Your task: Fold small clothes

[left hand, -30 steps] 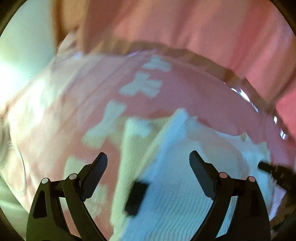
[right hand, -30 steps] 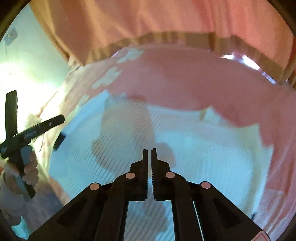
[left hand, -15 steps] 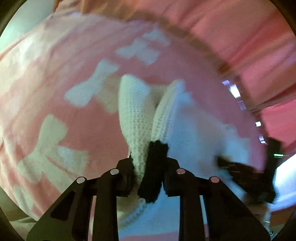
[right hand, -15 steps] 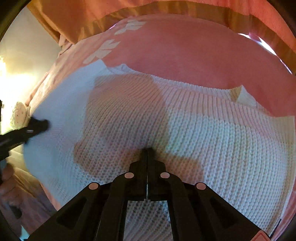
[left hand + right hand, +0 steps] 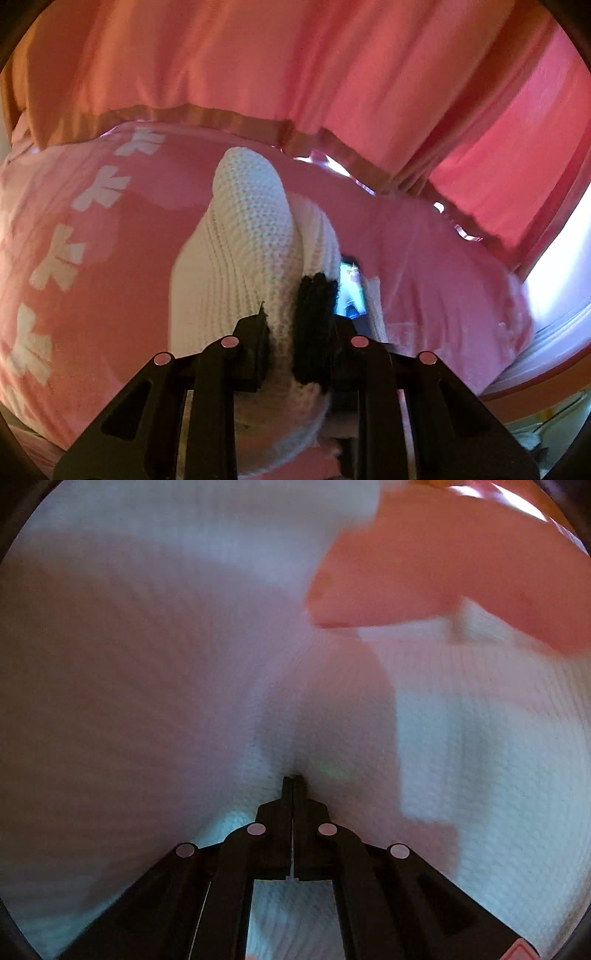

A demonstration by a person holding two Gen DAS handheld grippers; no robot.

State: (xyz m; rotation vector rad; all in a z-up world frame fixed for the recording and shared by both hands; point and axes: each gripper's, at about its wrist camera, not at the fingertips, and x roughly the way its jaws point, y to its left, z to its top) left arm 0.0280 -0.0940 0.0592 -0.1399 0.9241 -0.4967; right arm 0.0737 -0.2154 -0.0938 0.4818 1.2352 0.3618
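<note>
White knit sweater (image 5: 243, 236) rises bunched off the pink bedspread (image 5: 92, 295) in the left wrist view, where the left gripper (image 5: 297, 332), tilted downward, is clenched on its edge and a black patch (image 5: 316, 325), with pink curtains (image 5: 295, 74) behind. Only the right wrist view shows the right gripper (image 5: 293, 781), jaws together and empty, angled down with its tips against the flat sweater (image 5: 480, 757).

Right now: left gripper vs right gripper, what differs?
The left gripper is clamped on a bunched fold of the white knit sweater, black trim patch included; the right gripper is shut on nothing. Left lifts knit off the pink blanket; right's tips meet flat knit. Both are black two-finger grippers.
</note>
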